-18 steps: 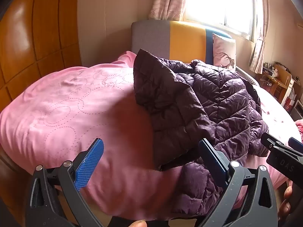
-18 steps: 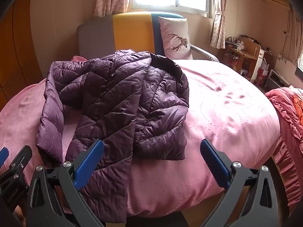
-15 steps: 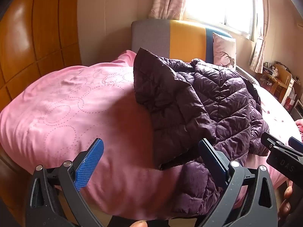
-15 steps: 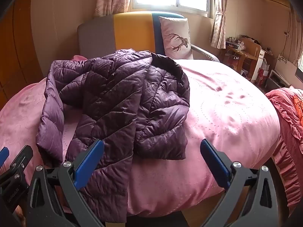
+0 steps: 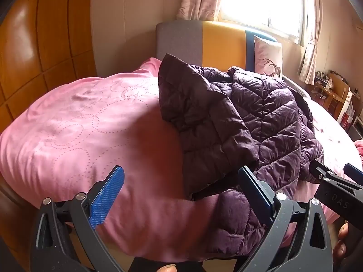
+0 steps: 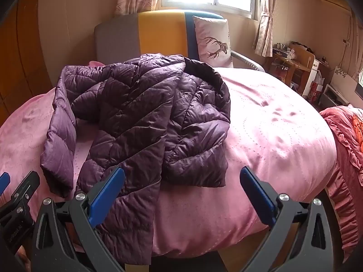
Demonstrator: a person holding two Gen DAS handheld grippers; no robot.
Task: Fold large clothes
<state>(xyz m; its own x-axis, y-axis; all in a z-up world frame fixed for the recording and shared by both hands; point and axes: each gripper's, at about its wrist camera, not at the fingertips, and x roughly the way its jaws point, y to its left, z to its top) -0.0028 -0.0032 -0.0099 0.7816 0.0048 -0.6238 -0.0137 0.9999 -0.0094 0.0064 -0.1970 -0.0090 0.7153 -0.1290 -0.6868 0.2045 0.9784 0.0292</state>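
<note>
Purple quilted jacket (image 6: 140, 122), crumpled on the pink bed (image 6: 272, 136), hem spilling off at 6 o'clock. Probably light, puffy, slick; best pinched at hem or shoulder seams. Left gripper (image 5: 181, 195) and right gripper (image 6: 181, 195) both spread wide, holding nothing.

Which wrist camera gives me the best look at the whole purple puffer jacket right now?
The right wrist view: the purple puffer jacket shows nearly whole on the pink bedspread, sleeve, body and hem hanging over the near edge. The left wrist view sees the jacket from its side, bunched, with its far parts hidden.
</note>
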